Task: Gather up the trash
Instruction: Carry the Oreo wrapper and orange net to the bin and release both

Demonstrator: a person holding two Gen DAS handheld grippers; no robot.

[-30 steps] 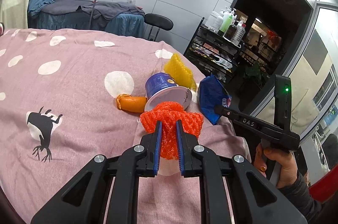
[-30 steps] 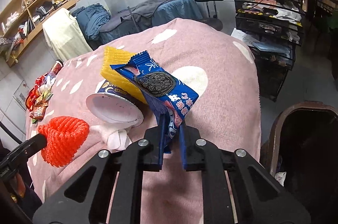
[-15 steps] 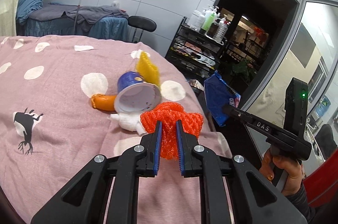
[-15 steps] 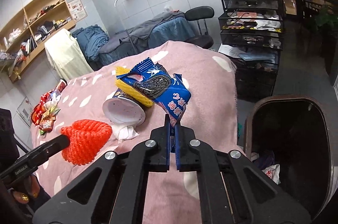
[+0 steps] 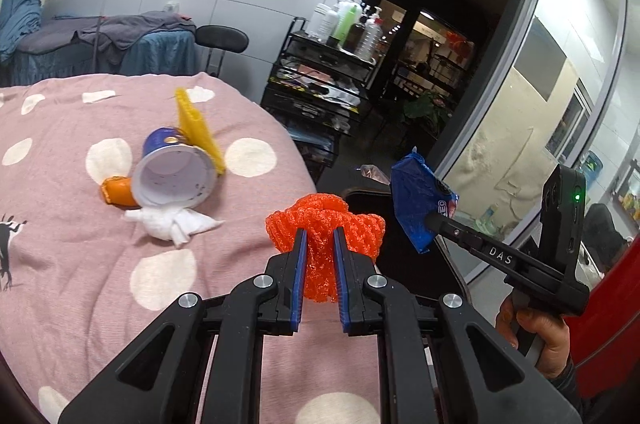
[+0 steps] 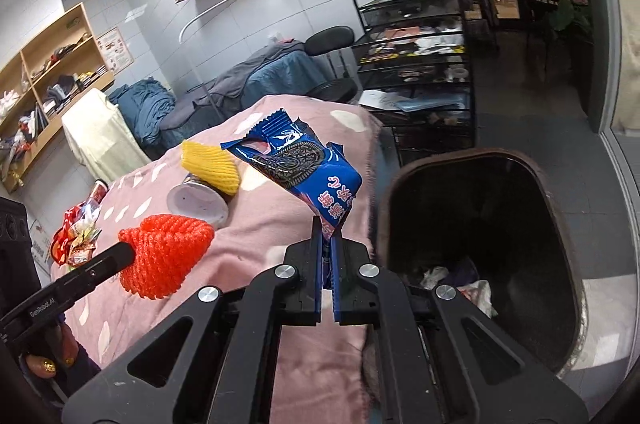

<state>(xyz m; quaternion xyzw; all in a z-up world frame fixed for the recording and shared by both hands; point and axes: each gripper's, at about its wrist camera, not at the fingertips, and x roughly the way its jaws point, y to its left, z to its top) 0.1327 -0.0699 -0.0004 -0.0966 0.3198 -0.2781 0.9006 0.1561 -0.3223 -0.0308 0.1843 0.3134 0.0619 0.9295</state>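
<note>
Blue cookie wrapper (image 6: 304,168) was pinched at its lower corner by the right hand-held gripper (image 6: 329,244), jaws closed nearly flat on the thin foil, the rest of the pack sticking up & flopping left above the bed edge. Just right of it, the dark trash bin (image 6: 560,224) stood open on the floor beside the bed, w/ some white and coloured scraps already at the bottom. Orange foam fruit net (image 5: 324,236) was squeezed between the blue pads of the left hand-held gripper (image 5: 320,252), jaws narrow, the mesh bulging out above & to both sides; it hung near the bed's edge, not yet over the bin.

Judgement: step in hand looked like carrying both pieces to the bin. To do it well, bring the wrapper fully over the bin mouth before letting go — light foil may flutter & land on the rim or floor. Foam net is springy & may cling to the pads, so open wide, maybe w/ a small shake. Keep the two tools apart so they don't knock.

Left on the pink spotted bed cover (image 5: 80,284): tipped paper cup (image 5: 174,180), yellow foam net (image 5: 196,132) leaning on it, an orange piece (image 5: 116,190) behind, crumpled white tissue (image 5: 172,224) in front. A black rack w/ bottles (image 6: 416,36) stood further back.
</note>
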